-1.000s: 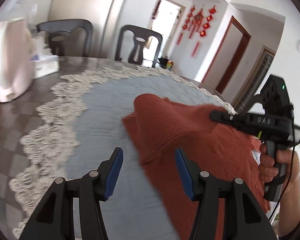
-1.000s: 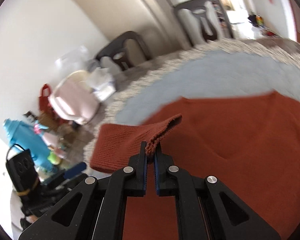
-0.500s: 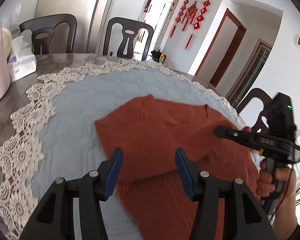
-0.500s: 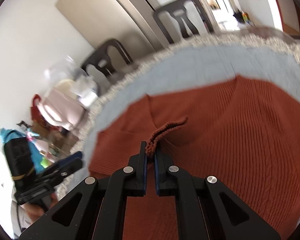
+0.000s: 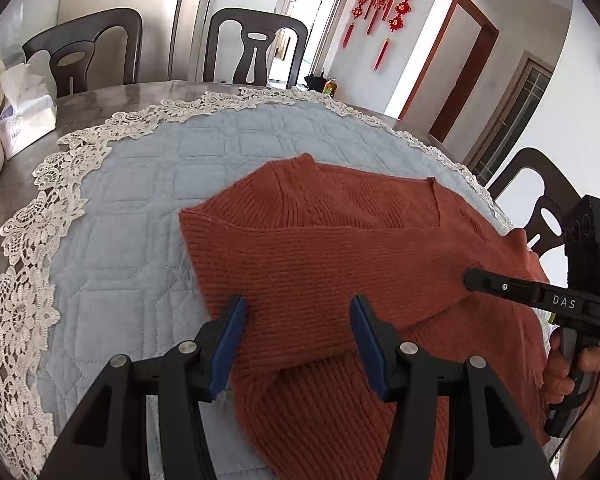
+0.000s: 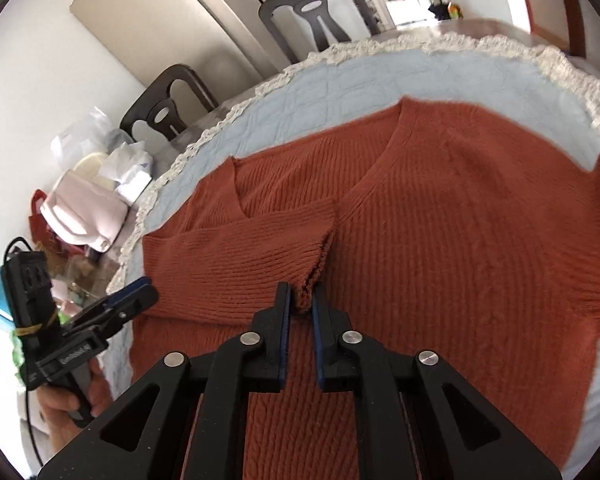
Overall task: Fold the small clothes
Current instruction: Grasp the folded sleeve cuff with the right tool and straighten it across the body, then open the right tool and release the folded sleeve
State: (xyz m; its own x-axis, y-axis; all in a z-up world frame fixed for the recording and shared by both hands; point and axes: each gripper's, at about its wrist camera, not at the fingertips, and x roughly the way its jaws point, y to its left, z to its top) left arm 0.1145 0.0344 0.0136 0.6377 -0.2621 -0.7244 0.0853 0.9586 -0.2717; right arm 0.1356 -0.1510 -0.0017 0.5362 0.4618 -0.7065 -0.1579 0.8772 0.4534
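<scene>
A rust-orange ribbed knit sweater lies on a light blue quilted mat; it also shows in the right wrist view. Its left sleeve is folded across the chest. My right gripper has its jaws slightly parted, with the sleeve cuff still between them; it also shows at the right of the left wrist view. My left gripper is open and empty, hovering over the folded sleeve near the sweater's left edge; it also shows in the right wrist view.
The mat has a white lace border and lies on a dark table. A tissue pack and a pink bag sit at the table's left. Dark chairs stand behind; another chair stands at the right.
My right gripper carried the sleeve cuff across and down onto the sweater's chest, and its jaws have parted slightly. My left gripper moved over the sweater, staying open.
</scene>
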